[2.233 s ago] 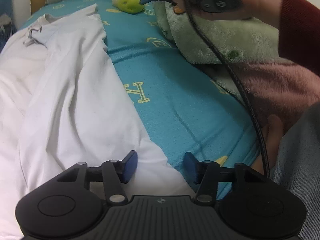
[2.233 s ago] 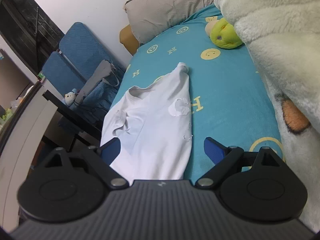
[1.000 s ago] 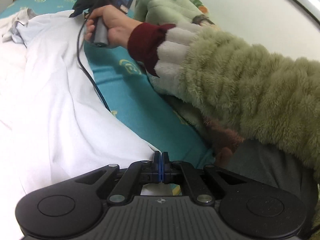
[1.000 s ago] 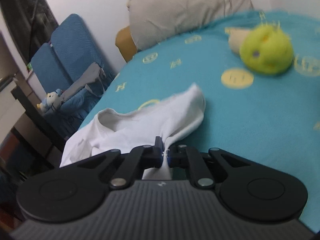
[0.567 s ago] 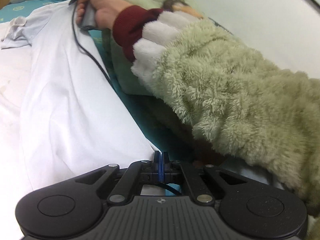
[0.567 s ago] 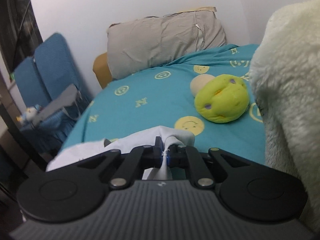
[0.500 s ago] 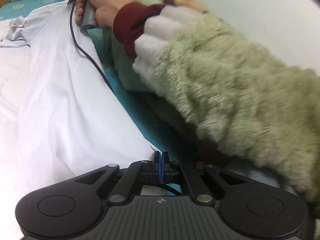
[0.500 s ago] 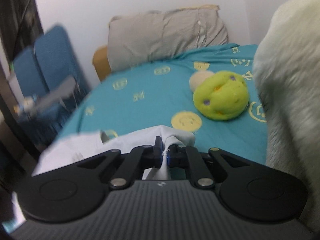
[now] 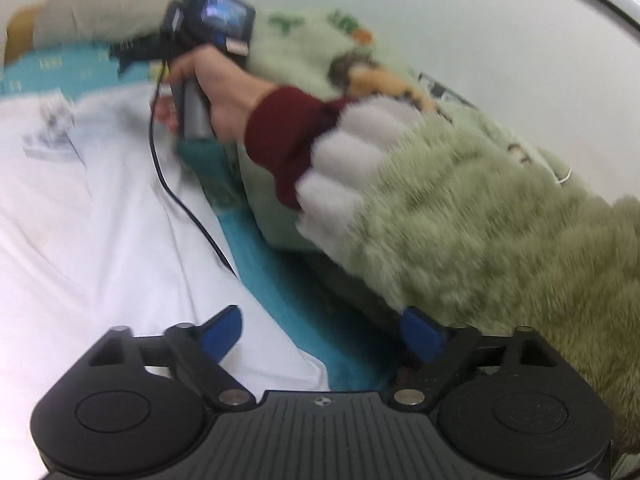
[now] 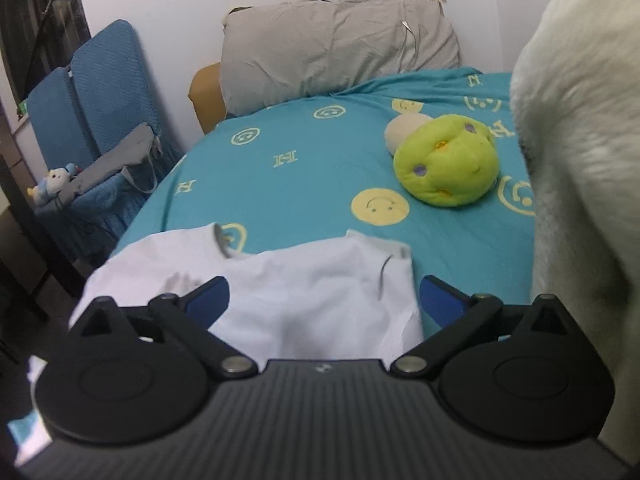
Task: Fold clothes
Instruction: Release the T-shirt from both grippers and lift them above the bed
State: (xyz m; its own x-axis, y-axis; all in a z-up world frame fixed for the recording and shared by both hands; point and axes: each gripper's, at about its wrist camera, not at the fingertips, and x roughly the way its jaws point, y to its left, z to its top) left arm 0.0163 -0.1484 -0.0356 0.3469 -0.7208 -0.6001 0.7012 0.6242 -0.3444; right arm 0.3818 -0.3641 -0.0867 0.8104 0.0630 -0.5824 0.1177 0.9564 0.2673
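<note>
A white shirt (image 9: 100,232) lies spread on the teal bed sheet (image 9: 288,312). In the left wrist view my left gripper (image 9: 320,332) hangs just above the shirt's lower corner, jaws opening, nothing between the blue pads. Farther up the bed a hand (image 9: 212,92) in a fuzzy green sleeve holds the other gripper over the shirt's top. In the right wrist view my right gripper (image 10: 324,300) is also opening, above the shirt's shoulder and collar end (image 10: 312,284), which lies flat below the pads and free of them.
A green plush toy (image 10: 446,160) sits on the sheet (image 10: 300,176) beyond the shirt. A grey pillow (image 10: 336,48) lies at the bed's head. A fluffy blanket (image 10: 584,140) piles along the right side. Blue folding chairs (image 10: 92,92) stand left of the bed.
Both grippers were shut on the shirt's edges half a second ago; both have opened and risen a little. The shirt's edge has dropped flat onto the bed.
</note>
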